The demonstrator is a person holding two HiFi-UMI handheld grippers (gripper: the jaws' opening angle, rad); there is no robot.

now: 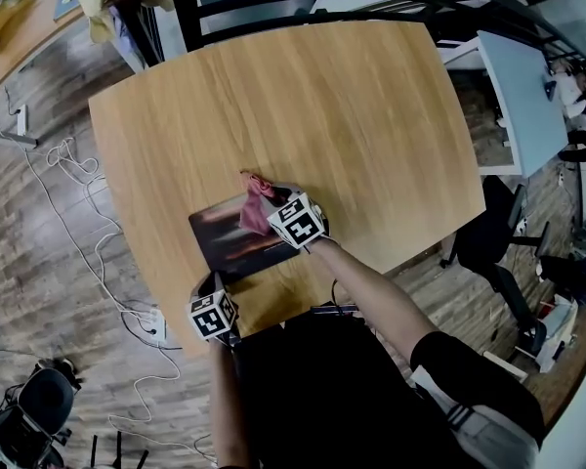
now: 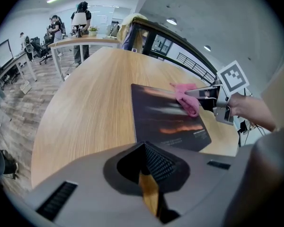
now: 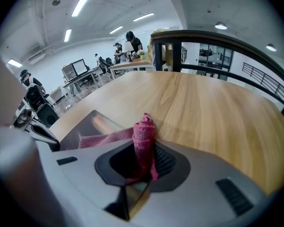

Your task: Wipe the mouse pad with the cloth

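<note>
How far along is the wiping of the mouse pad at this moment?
Done: the right gripper is shut on the pink cloth, and the cloth lies on the far right part of the mouse pad. In hand: the wipe itself, at that edge. Left: likely the rest of the dark pad, though one moment cannot prove it. The left gripper, jaws together and empty, sits by the pad's near corner.

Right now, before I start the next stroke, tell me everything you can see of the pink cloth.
The pink cloth looks like soft, fuzzy fabric, bunched into a roll where the right gripper is shut on it. The roll stands up between the jaws. A loose crumpled tail trails sideways and lies on the dark rectangular mouse pad, toward its far right corner. One tip pokes past the pad's far edge over the light wooden table.
</note>
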